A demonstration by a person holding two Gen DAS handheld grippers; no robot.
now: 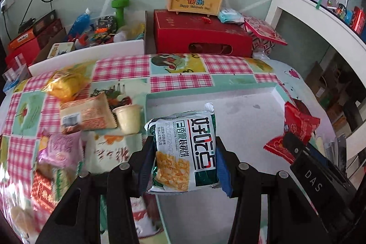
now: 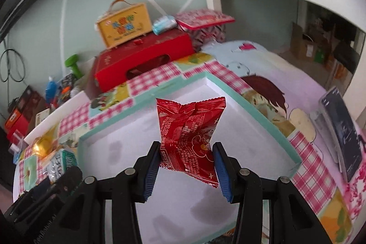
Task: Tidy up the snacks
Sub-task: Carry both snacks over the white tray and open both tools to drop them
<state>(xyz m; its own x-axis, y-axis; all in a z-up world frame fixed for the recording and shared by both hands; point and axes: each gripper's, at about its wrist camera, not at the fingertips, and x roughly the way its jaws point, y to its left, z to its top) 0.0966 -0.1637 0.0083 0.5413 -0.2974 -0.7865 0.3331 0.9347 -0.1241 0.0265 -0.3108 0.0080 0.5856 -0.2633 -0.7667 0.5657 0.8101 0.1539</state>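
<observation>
Both grippers are carrying a snack over the shallow teal-rimmed tray (image 1: 278, 93) lying on the checked tablecloth (image 1: 178, 81). The left gripper (image 1: 183, 164) is pinching a white-and-green biscuit packet (image 1: 185, 148) by its sides, holding it above the tray's near left part; the right gripper (image 2: 186, 161) is pinching a red foil packet (image 2: 189, 136) over the tray's middle, its blue pads squeezing only the lower half of the crinkled wrapper. That partial hold is looking like the weak point: slick foil could be sliding out before the packet is low enough, landing crooked or outside the rim. The two tools are also working close together, so releasing at once risks one packet dropping onto the other. On the left, the cream cup (image 1: 128, 118) and orange packet (image 1: 89, 114) are sitting just beside the rim, where a low pass could be knocking them.
</observation>
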